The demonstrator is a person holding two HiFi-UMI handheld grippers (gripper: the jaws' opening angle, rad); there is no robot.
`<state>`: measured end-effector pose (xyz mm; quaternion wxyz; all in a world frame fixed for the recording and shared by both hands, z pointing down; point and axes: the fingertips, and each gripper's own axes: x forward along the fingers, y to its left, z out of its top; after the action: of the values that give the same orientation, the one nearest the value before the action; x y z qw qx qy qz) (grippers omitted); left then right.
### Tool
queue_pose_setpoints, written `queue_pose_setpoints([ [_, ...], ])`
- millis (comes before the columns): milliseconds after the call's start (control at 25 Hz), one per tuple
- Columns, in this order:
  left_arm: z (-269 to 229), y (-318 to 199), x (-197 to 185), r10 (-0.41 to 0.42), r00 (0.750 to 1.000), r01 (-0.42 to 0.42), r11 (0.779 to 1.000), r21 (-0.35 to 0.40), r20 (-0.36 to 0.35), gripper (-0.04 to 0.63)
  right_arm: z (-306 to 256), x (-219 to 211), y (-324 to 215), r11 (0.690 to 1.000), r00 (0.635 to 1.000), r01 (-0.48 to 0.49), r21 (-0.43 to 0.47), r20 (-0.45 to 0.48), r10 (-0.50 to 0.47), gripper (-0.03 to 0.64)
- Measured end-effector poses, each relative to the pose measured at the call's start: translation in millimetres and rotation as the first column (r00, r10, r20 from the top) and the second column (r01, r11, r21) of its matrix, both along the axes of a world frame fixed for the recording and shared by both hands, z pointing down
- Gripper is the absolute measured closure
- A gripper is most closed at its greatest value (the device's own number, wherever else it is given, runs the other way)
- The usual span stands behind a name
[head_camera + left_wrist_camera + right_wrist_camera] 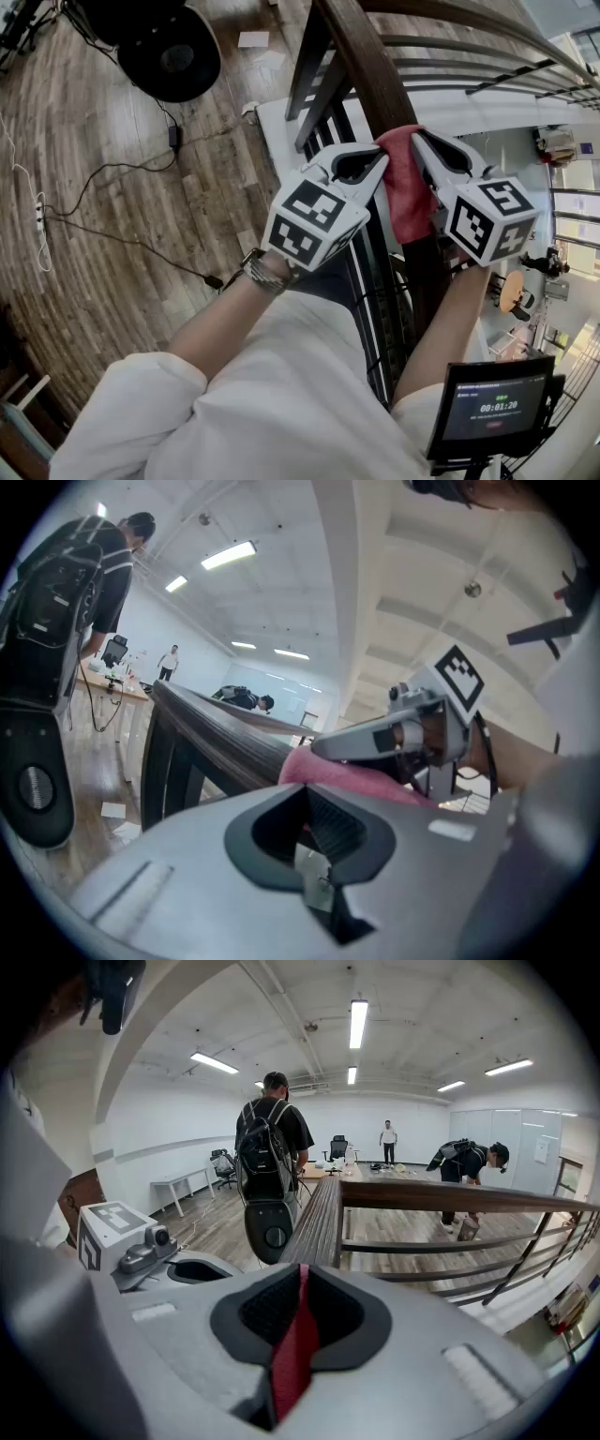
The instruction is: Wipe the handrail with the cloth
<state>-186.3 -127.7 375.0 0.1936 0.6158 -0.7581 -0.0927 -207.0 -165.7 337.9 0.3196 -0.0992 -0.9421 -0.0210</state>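
Note:
A dark wooden handrail (370,66) runs away from me down the middle of the head view. A red cloth (405,183) is draped over it. My right gripper (416,139) is shut on the cloth's top edge; in the right gripper view a red strip of the cloth (296,1349) shows pinched between its jaws, with the handrail (321,1215) straight ahead. My left gripper (382,158) is shut and holds nothing, its tip against the rail's left side next to the cloth. In the left gripper view the cloth (352,778) lies just beyond the jaws, under the right gripper (375,741).
Black balusters (370,281) drop below the rail, with a lower floor far down at the right. A black round device (169,52) and cables (103,173) lie on the wooden floor at the left. A screen (492,408) stands at the lower right. A person with a backpack (272,1147) stands ahead.

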Motion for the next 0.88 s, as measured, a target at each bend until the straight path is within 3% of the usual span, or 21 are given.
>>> queue_pose_setpoints([
  [160, -4.9, -5.4, -3.0, 0.011, 0.999, -0.011, 1.0, -0.006, 0.041, 0.589, -1.7, -1.2, -4.1, 1.0, 1.0, 0.003, -0.004, 0.007, -0.003, 0.584],
  [320, 6.3, -3.3, 4.3, 0.064, 0.994, -0.058, 0.996, -0.069, 0.087, 0.589, 7.6, 0.5, -2.7, 0.999, 1.0, 0.003, -0.039, 0.007, -0.002, 0.584],
  [560, 15.8, -0.4, -6.7, 0.01, 0.994, -0.001, 0.997, -0.081, 0.11, 0.591, 17.1, -10.0, 0.1, 0.999, 1.0, 0.01, -0.04, 0.008, -0.009, 0.584],
  [880, 16.9, 1.5, -5.4, 0.0, 0.985, 0.025, 0.99, -0.138, 0.172, 0.595, 17.8, -9.1, 2.5, 0.999, 1.0, 0.007, -0.037, 0.012, -0.006, 0.584],
])
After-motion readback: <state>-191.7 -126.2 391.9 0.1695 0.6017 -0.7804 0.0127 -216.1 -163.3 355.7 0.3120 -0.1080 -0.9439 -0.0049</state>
